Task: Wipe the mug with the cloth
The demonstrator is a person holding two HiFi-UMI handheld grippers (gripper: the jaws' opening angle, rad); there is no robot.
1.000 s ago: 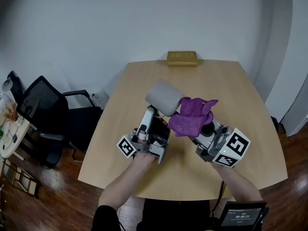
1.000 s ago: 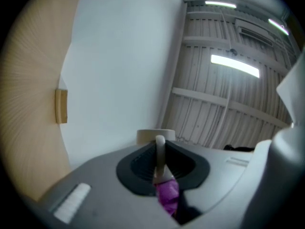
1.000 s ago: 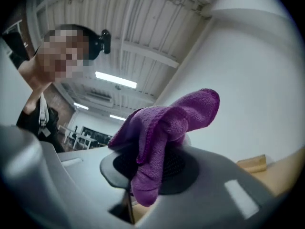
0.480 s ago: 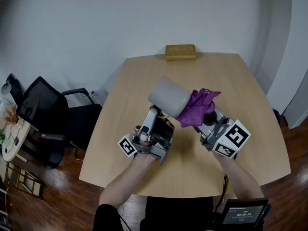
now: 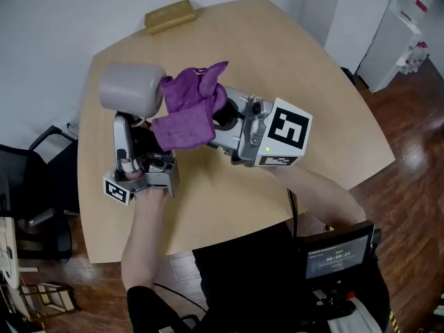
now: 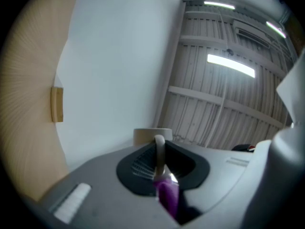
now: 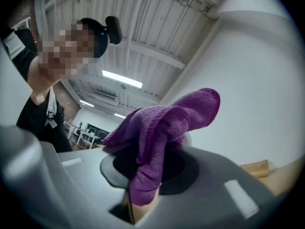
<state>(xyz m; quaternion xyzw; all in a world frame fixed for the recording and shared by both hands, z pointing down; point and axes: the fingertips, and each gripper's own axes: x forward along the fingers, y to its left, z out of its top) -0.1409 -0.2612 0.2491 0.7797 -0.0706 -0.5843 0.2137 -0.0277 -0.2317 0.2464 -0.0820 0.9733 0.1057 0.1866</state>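
Observation:
A grey mug (image 5: pixel 132 89) is held up over the wooden table (image 5: pixel 298 61), lying on its side. My left gripper (image 5: pixel 130 121) is shut on its thin handle (image 6: pixel 159 149), with the mug's body (image 6: pixel 151 134) just beyond the jaws. My right gripper (image 5: pixel 210 120) is shut on a purple cloth (image 5: pixel 187 113). The cloth bunches over the jaws (image 7: pixel 162 128) and lies against the mug's right side. A fold of the cloth (image 6: pixel 167 199) hangs at the bottom of the left gripper view. The right fingertips are hidden under the cloth.
A tan block (image 5: pixel 168 14) lies at the table's far edge. A black office chair (image 5: pixel 31 186) stands left of the table. A small screen (image 5: pixel 338 259) sits at the person's waist. White furniture (image 5: pixel 409 26) stands at the far right.
The head camera has swung, so the table now looks turned and closer. The cloth has closed in against the mug's side. Both grips are the same.

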